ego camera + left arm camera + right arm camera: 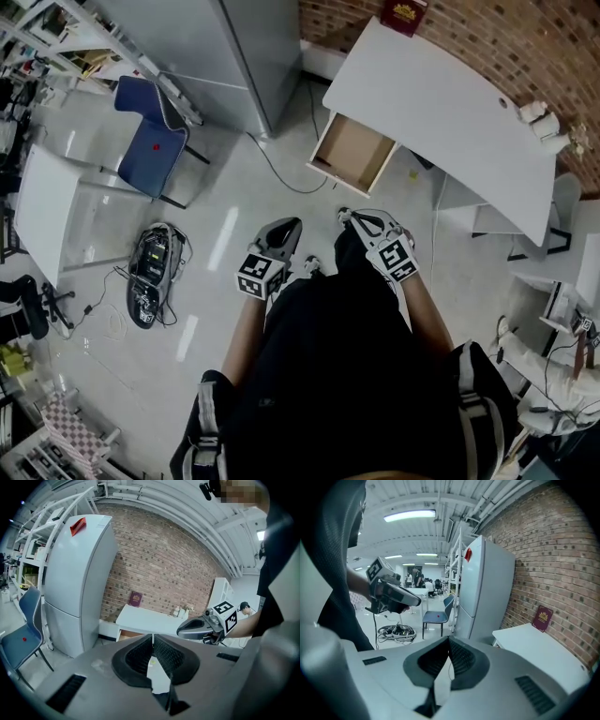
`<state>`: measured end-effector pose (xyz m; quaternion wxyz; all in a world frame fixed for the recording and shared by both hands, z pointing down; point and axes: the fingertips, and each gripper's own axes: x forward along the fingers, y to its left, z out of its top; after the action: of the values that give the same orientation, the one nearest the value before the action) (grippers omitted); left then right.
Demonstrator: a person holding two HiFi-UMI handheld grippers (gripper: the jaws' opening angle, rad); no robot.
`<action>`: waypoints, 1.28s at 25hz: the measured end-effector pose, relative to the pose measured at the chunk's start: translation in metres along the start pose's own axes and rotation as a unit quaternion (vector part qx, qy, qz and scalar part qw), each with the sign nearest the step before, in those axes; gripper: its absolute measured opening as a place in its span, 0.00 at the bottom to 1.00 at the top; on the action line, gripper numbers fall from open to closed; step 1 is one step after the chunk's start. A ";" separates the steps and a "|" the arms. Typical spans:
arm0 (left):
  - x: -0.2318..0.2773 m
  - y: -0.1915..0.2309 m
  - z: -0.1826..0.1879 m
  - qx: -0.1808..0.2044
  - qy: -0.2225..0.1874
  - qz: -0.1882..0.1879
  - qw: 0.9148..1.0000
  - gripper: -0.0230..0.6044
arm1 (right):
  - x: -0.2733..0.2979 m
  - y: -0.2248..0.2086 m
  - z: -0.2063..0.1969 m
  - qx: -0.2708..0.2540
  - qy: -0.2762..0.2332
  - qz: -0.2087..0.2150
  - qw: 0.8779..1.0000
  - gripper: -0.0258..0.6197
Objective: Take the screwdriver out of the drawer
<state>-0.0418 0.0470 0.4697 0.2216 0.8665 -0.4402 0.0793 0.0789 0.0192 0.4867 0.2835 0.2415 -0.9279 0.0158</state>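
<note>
Both grippers are held low, close to the person's body, well apart from the desk (pixel 441 103). Left gripper (pixel 285 228) has its jaws pressed together at the tips with nothing between them, as its own view confirms (pixel 152 637). Right gripper (pixel 353 217) is the same: jaws together and empty (pixel 449 642).

The drawer (pixel 352 150) is pulled out from the desk's front edge. It lies at about 12 o'clock from the right gripper and about 1 o'clock from the left one, so the right is a bit nearer, though neither is close. The open part of the drawer shows only a bare brown bottom. No screwdriver is visible in any view, so its long axis can't be told. It may sit in the back part, under the desktop, which is hidden.

Judgement: the task has barely started. Next comes a reach forward to 12 o'clock, opening the jaws on the way — probably with the right gripper.

Other things in view:
- A maroon booklet (pixel 403 14) leans on the brick wall (pixel 487 37) at the desk's far edge.
- Small white items (pixel 544 122) sit at the desk's 3 o'clock end.
- A blue chair (pixel 150 141) stands at 10 o'clock.
- A cabled device (pixel 150 272) lies on the floor at 9 o'clock.
</note>
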 end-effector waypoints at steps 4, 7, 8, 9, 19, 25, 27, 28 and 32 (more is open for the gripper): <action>0.006 0.012 -0.003 -0.012 0.002 0.018 1.000 0.07 | 0.014 -0.010 0.003 -0.005 0.001 0.015 1.000 0.13; 0.012 0.015 -0.003 -0.021 0.002 0.029 0.999 0.07 | 0.019 -0.018 0.001 -0.009 0.007 0.030 0.999 0.13; 0.014 0.016 -0.001 -0.024 0.001 0.032 0.999 0.07 | 0.021 -0.022 0.000 -0.010 0.009 0.033 0.999 0.13; 0.017 0.018 0.000 -0.027 0.000 0.034 0.999 0.07 | 0.022 -0.025 0.000 -0.012 0.011 0.037 0.999 0.13; 0.038 0.033 0.007 -0.051 0.009 0.058 0.997 0.07 | 0.046 -0.063 0.000 -0.018 0.024 0.067 0.997 0.13; 0.049 0.042 0.008 -0.062 0.018 0.073 0.995 0.07 | 0.064 -0.078 -0.003 -0.019 0.028 0.089 0.995 0.13; 0.053 0.045 0.008 -0.064 0.021 0.078 0.995 0.07 | 0.070 -0.083 -0.004 -0.021 0.030 0.096 0.995 0.13; 0.054 0.047 0.007 -0.066 0.022 0.080 0.994 0.07 | 0.073 -0.085 -0.005 -0.022 0.030 0.099 0.994 0.13; 0.061 0.052 0.005 -0.073 0.026 0.090 0.993 0.07 | 0.085 -0.094 -0.011 -0.022 0.036 0.113 0.993 0.13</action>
<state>-0.0477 -0.0266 0.5015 0.2877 0.8027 -0.5147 0.0895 0.0665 -0.0989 0.5314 0.3184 0.1283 -0.9386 0.0357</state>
